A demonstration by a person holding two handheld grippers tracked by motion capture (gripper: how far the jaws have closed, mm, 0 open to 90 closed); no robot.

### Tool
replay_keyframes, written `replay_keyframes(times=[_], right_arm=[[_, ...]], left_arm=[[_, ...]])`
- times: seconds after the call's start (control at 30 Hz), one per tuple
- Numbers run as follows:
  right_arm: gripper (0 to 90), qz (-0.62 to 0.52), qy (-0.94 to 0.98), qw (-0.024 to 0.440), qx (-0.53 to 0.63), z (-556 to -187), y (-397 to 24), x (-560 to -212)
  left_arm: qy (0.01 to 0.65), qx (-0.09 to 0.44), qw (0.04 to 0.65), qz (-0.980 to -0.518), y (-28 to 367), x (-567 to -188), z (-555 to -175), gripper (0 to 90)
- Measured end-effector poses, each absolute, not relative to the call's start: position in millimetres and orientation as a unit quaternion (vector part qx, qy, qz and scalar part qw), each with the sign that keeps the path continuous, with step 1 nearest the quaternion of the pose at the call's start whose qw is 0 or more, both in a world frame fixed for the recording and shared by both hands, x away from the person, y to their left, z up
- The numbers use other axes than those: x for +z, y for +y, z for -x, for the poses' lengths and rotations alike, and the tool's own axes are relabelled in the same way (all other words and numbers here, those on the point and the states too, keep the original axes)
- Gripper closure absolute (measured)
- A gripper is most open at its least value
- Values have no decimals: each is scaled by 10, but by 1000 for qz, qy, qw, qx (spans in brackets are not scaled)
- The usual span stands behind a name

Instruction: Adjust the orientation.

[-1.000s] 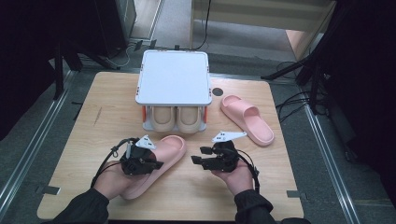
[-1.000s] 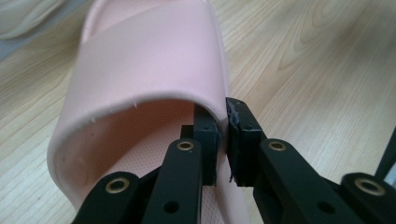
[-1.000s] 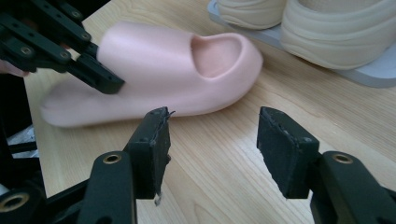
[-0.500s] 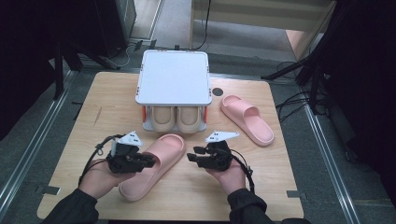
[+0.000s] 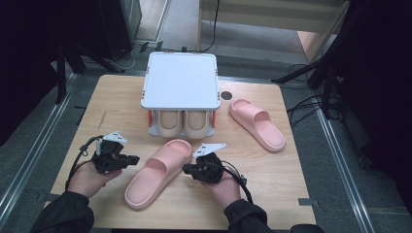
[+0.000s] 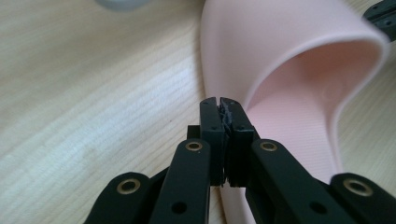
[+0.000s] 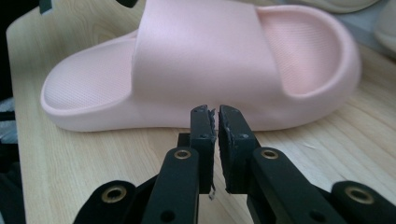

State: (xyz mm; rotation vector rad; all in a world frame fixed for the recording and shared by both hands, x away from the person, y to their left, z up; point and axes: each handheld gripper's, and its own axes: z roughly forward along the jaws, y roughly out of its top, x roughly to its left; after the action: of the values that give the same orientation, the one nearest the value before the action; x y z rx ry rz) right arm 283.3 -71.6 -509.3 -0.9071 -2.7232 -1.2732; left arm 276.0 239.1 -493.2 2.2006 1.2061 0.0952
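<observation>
Pink slipper (image 5: 158, 172) lying flat on the wooden table (image 5: 311, 189), slanted, toe up toward the white rack (image 5: 180, 80), heel down near the table's front edge. Left gripper (image 5: 130, 159) held just off the slipper's left flank, pointing at it, jaws pressed together with nothing between them; in the left gripper view the same left gripper (image 6: 223, 112) closed tight, tips against the edge of the sole beside the strap opening of the slipper (image 6: 299, 79), contact hard to call. Right gripper (image 5: 187, 168) on the opposite flank, aimed at the slipper's side, jaws just now closing, a thin slit left between the pads (image 7: 201, 126) and nothing caught in it. From the right gripper view, right gripper (image 7: 216, 112) close in front of the slipper's side wall (image 7: 201, 70), bare wood between tip and sole, so near but apart. Second pink slipper (image 5: 257, 124) over on the right half of the table, well apart from both hands. Two beige slippers (image 5: 182, 122) tucked toe-out under the rack's white top. Dark sleeves at the bottom edge, one hand (image 5: 90, 178) behind each tool.
</observation>
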Motion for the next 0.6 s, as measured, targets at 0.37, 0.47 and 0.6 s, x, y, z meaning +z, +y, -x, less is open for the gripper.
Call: replay_keyframes(times=[0.37, 0.47, 0.6], right_arm=[[851, 303, -863, 14, -403, -2947, -665, -5167], [852, 304, -863, 14, -402, -2982, -668, -5167], [856, 308, -862, 16, -402, -3032, -672, -5171]], left_arm=[[447, 7, 308, -839, 2256, -5003, -2734, 880], [448, -3, 310, -839, 2238, -5007, -2689, 885], [438, -19, 311, -843, 2191, -5007, -2625, 885]])
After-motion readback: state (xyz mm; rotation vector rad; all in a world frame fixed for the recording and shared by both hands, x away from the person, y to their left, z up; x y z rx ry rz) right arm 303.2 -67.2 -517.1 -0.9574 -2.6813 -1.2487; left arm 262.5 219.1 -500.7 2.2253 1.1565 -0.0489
